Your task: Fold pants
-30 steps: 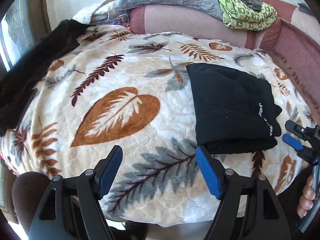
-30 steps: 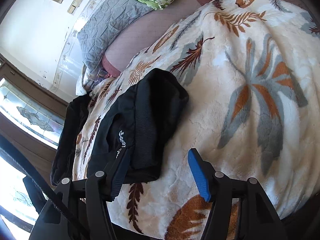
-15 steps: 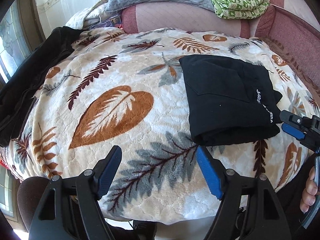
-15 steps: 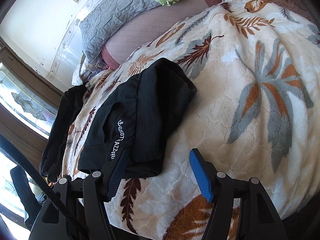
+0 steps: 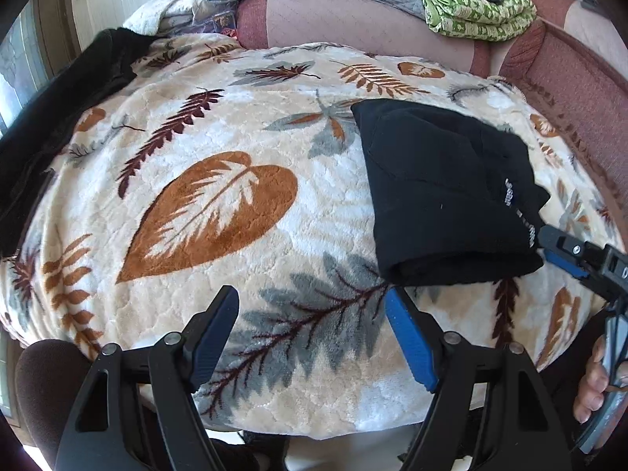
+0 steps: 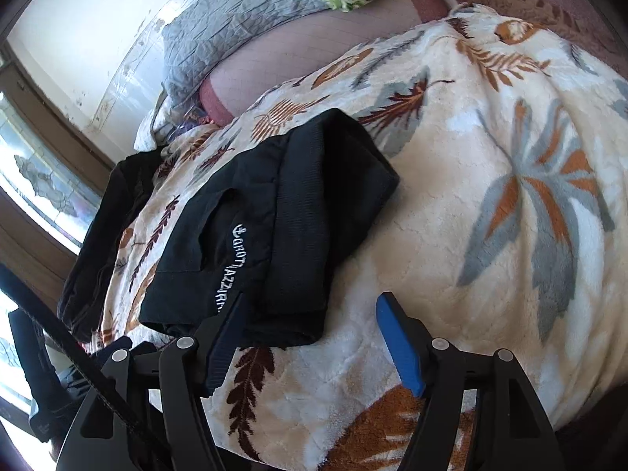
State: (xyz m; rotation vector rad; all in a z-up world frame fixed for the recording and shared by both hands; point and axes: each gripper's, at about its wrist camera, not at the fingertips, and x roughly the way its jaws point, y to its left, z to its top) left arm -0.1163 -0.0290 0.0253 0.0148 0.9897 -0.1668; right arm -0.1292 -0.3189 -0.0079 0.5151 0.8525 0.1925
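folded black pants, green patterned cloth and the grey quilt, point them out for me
folded black pants (image 5: 439, 192), left wrist view, flat top layer of the fold.
green patterned cloth (image 5: 475, 8), left wrist view, middle of the bundle.
grey quilt (image 6: 235, 27), right wrist view, quilted face.

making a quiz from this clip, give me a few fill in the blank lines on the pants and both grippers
The folded pants are ____ in colour.
They lie on a blanket printed with ____.
The left gripper holds ____.
The right gripper has its jaws ____.

Missing words: black; leaves; nothing; open
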